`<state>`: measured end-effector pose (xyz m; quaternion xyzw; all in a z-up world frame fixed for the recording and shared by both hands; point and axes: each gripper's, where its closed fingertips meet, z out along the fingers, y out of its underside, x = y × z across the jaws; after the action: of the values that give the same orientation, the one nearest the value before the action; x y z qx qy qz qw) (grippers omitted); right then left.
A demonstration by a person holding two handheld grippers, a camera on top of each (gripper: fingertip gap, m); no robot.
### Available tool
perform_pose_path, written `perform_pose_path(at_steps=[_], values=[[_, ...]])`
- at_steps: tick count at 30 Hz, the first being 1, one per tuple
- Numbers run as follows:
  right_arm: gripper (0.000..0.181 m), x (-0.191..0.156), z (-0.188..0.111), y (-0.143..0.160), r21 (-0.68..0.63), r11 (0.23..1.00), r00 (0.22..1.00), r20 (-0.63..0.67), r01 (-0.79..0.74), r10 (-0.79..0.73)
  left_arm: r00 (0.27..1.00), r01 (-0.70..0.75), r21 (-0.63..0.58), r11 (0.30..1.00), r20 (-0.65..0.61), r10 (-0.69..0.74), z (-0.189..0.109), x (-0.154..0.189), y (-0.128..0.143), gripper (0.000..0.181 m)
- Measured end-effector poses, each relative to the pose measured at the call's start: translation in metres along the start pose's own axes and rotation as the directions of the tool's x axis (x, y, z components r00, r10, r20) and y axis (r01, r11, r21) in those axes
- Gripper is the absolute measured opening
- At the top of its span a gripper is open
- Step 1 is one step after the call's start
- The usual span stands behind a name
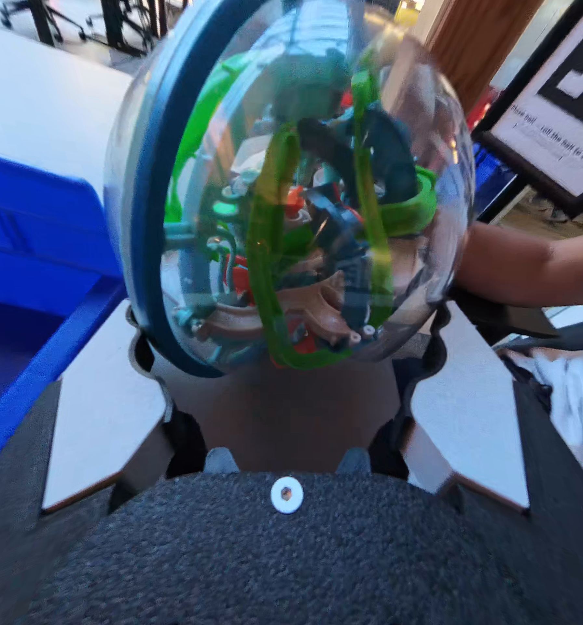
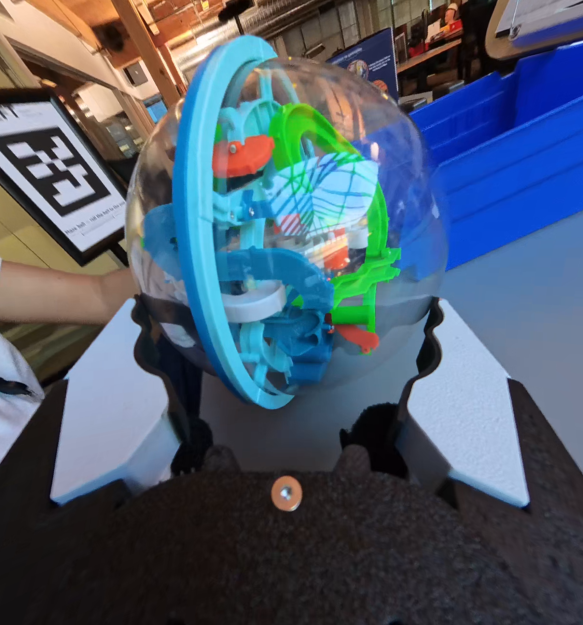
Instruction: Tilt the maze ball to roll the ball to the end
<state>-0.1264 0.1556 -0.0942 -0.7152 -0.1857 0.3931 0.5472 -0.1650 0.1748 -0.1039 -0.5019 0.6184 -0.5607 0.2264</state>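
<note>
Maze ball [image 1: 290, 189] sits between the fingers of my left hand-held gripper [image 1: 288, 324]; same maze ball [image 2: 283, 230] also between the fingers of my right hand-held gripper [image 2: 285, 324]. Both spread wide, scalloped inner edges pressed against the lower sides of the clear shell, so each is holding the sphere, one from either side.

Hard to make out: left view is motion-blurred, inner tracks smear into green, red, brown streaks. Can't find the small rolling ball in either view. Glare and reflections on the shell hide much of the interior. Blue equator ring [image 2: 195, 236] runs nearly upright, tilted a bit; its far arc is lost behind the tracks. Bottom of sphere looks clear of the surface below, but contact can't be confirmed.

Cut off: a person's forearm [image 1: 533, 267] enters from frame right in left view, and the forearm [image 2: 46, 294] from frame left in right view; the hand end is hidden behind the sphere. Framed marker sign [image 2: 46, 169] clipped at frame edge, text blurred.

Edges, room: blue bin [image 1: 29, 270] close at frame left in left view; blue bin [image 2: 520, 152] just beyond the sphere at frame right in right view. Grey tabletop [image 2: 526, 304] open on that side. White tabletop [image 1: 39, 94] behind the bin.
</note>
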Motion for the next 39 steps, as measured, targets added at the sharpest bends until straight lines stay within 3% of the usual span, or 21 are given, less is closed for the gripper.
perform_pose_path(at_steps=[4, 9, 12, 15, 18, 24, 28, 32, 36, 39], values=[[0.154, -0.033, 0.007, -0.027, 0.008, 0.999, 0.998, 0.037, -0.052, 0.052, 1.000, 0.025, 0.069, 0.997, 0.015, -0.026, -0.024, 0.029, -0.036, 0.159], [0.154, -0.115, 0.015, -0.085, 0.072, 0.997, 0.995, 0.090, -0.040, 0.034, 0.997, 0.018, 0.123, 0.992, 0.072, -0.027, -0.071, 0.101, -0.088, 0.159], [0.154, -0.156, 0.016, -0.104, 0.124, 0.989, 0.991, 0.116, -0.074, 0.059, 0.993, 0.057, 0.135, 0.989, 0.093, -0.070, -0.088, 0.140, -0.102, 0.159], [0.154, -0.164, 0.020, -0.090, 0.131, 0.973, 0.973, 0.156, -0.189, 0.168, 0.977, 0.168, 0.125, 0.978, 0.109, -0.182, -0.090, 0.150, -0.086, 0.159], [0.154, -0.145, 0.034, -0.045, 0.006, 0.933, 0.919, 0.178, -0.359, 0.352, 0.932, 0.340, 0.111, 0.934, 0.095, -0.350, -0.087, 0.131, -0.047, 0.159], [0.154, -0.103, 0.064, 0.002, -0.039, 0.891, 0.871, 0.197, -0.452, 0.450, 0.869, 0.476, 0.084, 0.875, 0.107, -0.483, -0.089, 0.095, 0.016, 0.158], [0.154, -0.086, 0.071, 0.008, -0.014, 0.879, 0.863, 0.184, -0.476, 0.470, 0.846, 0.518, 0.081, 0.852, 0.100, -0.524, -0.088, 0.079, 0.029, 0.158], [0.151, -0.065, 0.069, 0.009, 0.024, 0.920, 0.917, 0.088, -0.392, 0.389, 0.829, 0.544, 0.066, 0.836, 0.114, -0.548, -0.085, 0.065, 0.042, 0.157], [0.153, -0.067, 0.070, 0.004, 0.044, 0.935, 0.933, 0.091, -0.352, 0.347, 0.828, 0.549, 0.082, 0.832, 0.083, -0.555, -0.083, 0.065, 0.038, 0.155], [0.152, -0.058, 0.060, -0.009, 0.114, 0.956, 0.963, 0.020, -0.270, 0.270, 0.805, 0.578, 0.089, 0.811, 0.100, -0.585, -0.083, 0.064, 0.037, 0.155]])
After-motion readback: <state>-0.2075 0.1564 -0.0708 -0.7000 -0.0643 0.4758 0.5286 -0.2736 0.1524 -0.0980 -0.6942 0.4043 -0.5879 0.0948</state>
